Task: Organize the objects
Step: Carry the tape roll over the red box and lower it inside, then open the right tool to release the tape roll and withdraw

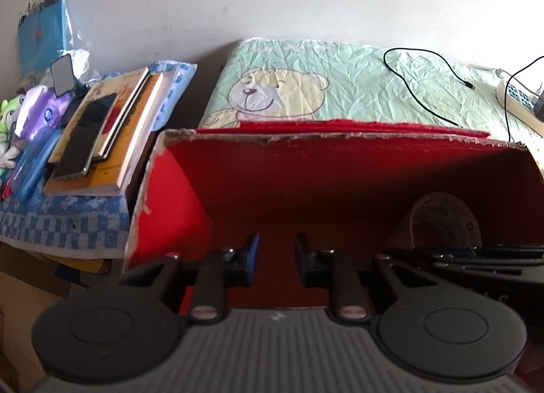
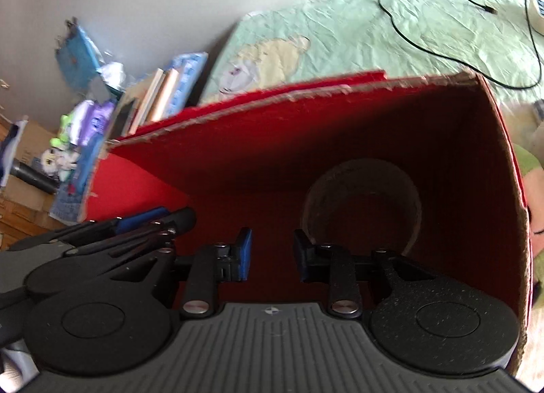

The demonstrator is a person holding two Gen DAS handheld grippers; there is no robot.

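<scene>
Inside the red cardboard box (image 1: 340, 182) both grippers point down toward its floor; left gripper (image 1: 274, 258) fingers (image 1: 251, 250) stand a narrow gap apart, nothing between them, only red box floor showing through; right gripper (image 2: 272, 255) fingers (image 2: 245, 250) also a narrow gap apart and empty; left gripper (image 2: 149, 223) shows just beside the right one in the right wrist view, at its left; right gripper body appears at the right edge of the left wrist view; clear plastic cup (image 2: 362, 209) lies on its side in the box near the right wall, open mouth toward the right camera, printed label (image 1: 445, 219) visible in the left view; cup is apart from both pairs of fingers; box rim (image 1: 340, 136) is torn and frayed, a red flap (image 1: 357, 127) stands behind the far wall; box sits on a bed with a pale green bear-print sheet (image 1: 306, 87); black cable (image 1: 425, 87) loops over the sheet toward the far right corner of the bed, beside a white power strip (image 1: 516, 100); left of the box, a stack of books (image 1: 112, 141) on a blue checked cloth (image 1: 68, 219), a dark phone (image 1: 85, 138) lying on top of the stack; purple packet (image 1: 44, 114) and a small plush toy (image 1: 8, 127) farther left; blue bag (image 1: 44, 29) leans on the white wall; right wrist view is somewhat blurred.
</scene>
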